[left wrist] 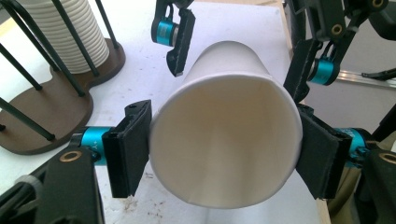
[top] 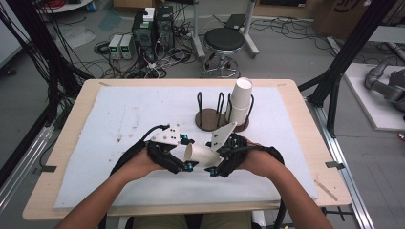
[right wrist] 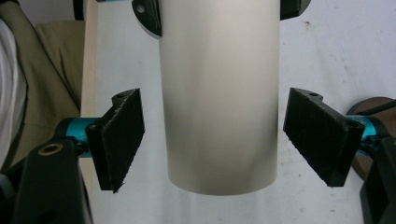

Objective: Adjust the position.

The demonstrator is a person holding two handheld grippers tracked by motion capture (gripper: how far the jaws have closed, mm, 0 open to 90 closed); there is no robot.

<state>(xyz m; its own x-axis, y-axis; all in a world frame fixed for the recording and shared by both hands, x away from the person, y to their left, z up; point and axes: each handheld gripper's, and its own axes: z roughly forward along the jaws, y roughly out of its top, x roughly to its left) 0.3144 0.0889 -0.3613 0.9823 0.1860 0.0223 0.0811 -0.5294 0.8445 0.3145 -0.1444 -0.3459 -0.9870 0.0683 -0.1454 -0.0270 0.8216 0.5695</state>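
Paper cup lies level above the desk, mouth toward my left tool, which clamps its rim; my right tool straddles its base, pads apart.

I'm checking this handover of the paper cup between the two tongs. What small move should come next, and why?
Probably close the right tongs on the paper cup. The left tongs already clamp it near its rim, while the right pads flank its base end with a gap on each side, so nothing there grips yet.
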